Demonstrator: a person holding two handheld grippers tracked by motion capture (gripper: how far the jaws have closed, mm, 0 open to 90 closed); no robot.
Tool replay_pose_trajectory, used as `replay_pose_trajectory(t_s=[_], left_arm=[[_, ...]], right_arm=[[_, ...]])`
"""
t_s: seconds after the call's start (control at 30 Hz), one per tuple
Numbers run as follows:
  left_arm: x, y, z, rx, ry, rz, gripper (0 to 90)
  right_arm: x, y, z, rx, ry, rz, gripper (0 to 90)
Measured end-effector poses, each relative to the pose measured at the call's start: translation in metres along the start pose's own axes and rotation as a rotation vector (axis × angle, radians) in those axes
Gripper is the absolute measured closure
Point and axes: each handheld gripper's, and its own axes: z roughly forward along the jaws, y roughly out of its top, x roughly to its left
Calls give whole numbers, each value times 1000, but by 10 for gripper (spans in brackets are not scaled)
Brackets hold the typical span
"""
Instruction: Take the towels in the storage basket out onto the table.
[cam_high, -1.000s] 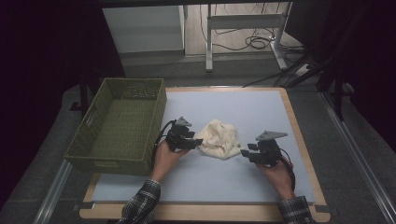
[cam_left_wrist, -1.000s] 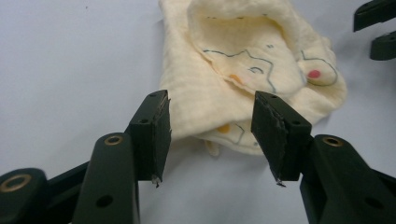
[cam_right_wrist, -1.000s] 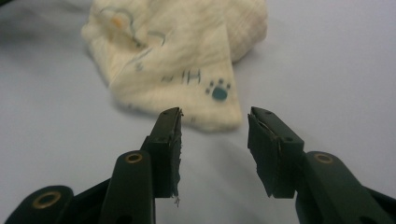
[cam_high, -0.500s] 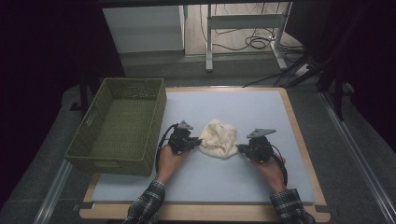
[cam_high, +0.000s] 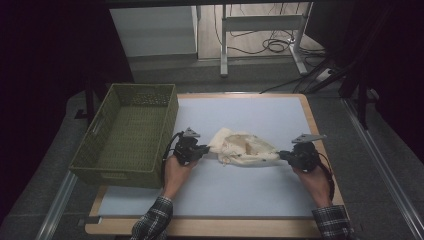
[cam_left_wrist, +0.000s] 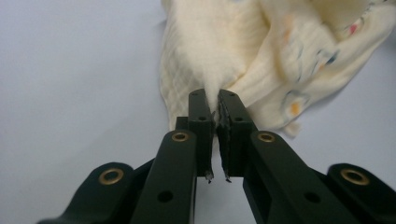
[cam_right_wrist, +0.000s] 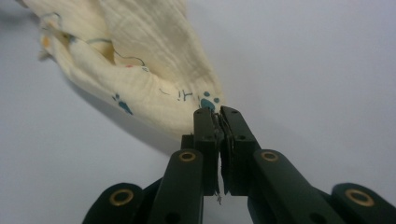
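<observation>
A person seated at a table grips a cream cloth (cam_high: 245, 150) from both ends with a pair of hand-held tools. The left gripper (cam_high: 202, 149), at nine o'clock of the fabric, has its jaws pinched tight on a bunched fold at the cloth's edge, a grip seen close up in the left gripper view, where the gathered material (cam_left_wrist: 219, 70) rises from between the black jaws (cam_left_wrist: 217, 109). The right gripper (cam_high: 286, 155), at three o'clock of the fabric, likewise has its jaws clamped on the opposite end, where small blue paw prints mark the weave (cam_right_wrist: 140, 74) just above the jaws (cam_right_wrist: 218, 119). Both sets of jaws have just been closing, each with fabric between them. The cloth lies strung between the two tools over the pale blue table mat (cam_high: 250, 110), near the middle of the table. A green woven basket (cam_high: 100, 155) stands at nine o'clock of the left hand (cam_high: 175, 170), just beside it.
</observation>
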Motion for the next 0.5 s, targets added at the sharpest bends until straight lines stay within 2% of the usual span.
replay_pose_trajectory(t_s=[0.07,0.13,0.17,0.27,0.33,0.43,0.5], left_arm=[[1,-2,2,-2,-5,-11,817],[1,-2,2,-2,2,-7,686],[0,-2,1,-4,8,0,652],[-1,-1,-5,-5,-1,8,598],[-3,-2,-9,-2,5,18,573],[-6,-6,-13,4,-9,31,546],[-9,-10,-13,14,-18,51,500]], right_arm=[[-6,-7,1,13,-8,16,849],[-10,-9,-1,8,-1,26,785],[-10,-9,-2,0,0,28,755],[-9,-4,-10,-24,7,24,717],[-5,2,-14,-36,25,19,710],[5,10,-17,-48,64,0,712],[16,17,-16,-56,118,-15,713]])
